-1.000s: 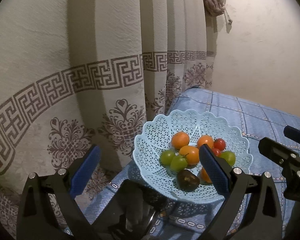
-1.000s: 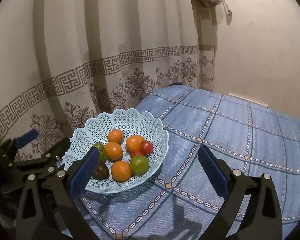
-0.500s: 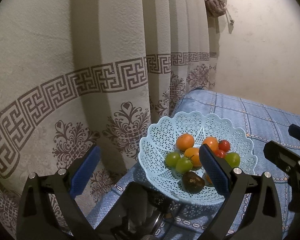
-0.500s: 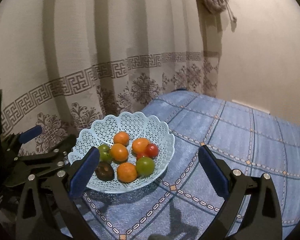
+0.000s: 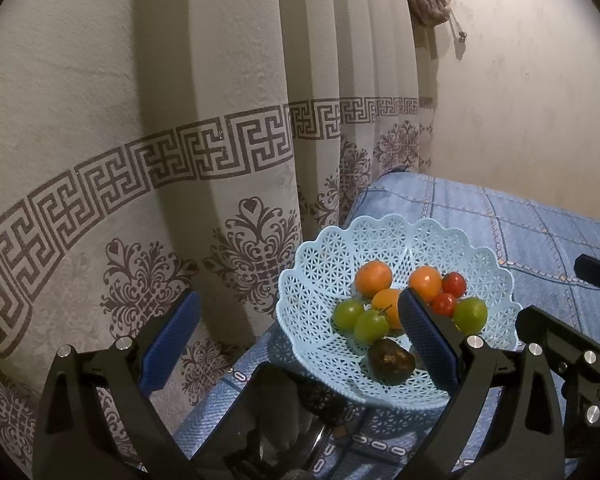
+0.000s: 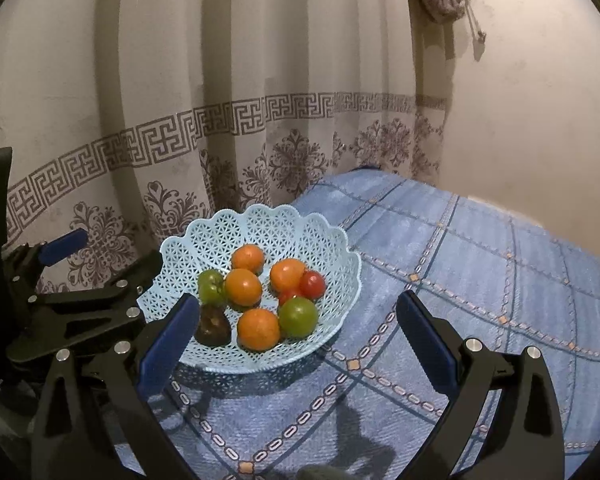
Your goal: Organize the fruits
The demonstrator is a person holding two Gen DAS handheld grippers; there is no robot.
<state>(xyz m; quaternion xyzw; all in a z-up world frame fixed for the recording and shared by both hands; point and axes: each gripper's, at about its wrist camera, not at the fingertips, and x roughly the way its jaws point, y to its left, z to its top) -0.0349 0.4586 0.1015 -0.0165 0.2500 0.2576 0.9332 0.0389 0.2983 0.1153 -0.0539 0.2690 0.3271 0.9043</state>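
Observation:
A pale blue lattice basket (image 5: 320,280) (image 6: 324,248) sits at the near left corner of a blue patterned cloth. In it lie several fruits: oranges (image 6: 259,329), green ones (image 6: 298,317), red tomatoes (image 6: 312,284) and a dark avocado (image 5: 390,361) (image 6: 213,330). My left gripper (image 5: 300,344) is open and empty, held back from the basket's left rim. My right gripper (image 6: 296,340) is also open and empty, low in front of the basket. Each gripper shows in the other's view, the left gripper (image 6: 100,276) at the left edge.
A cream curtain (image 5: 180,140) with a grey key-pattern band hangs right behind the basket. A plain wall (image 6: 540,120) stands at the back right. The blue cloth (image 6: 480,280) stretches to the right of the basket. A dark object (image 5: 276,424) lies below the left gripper.
Both grippers have drawn back and upward a little, so the basket sits slightly farther right and lower in view. The fruits have not moved. Both grippers stay open.

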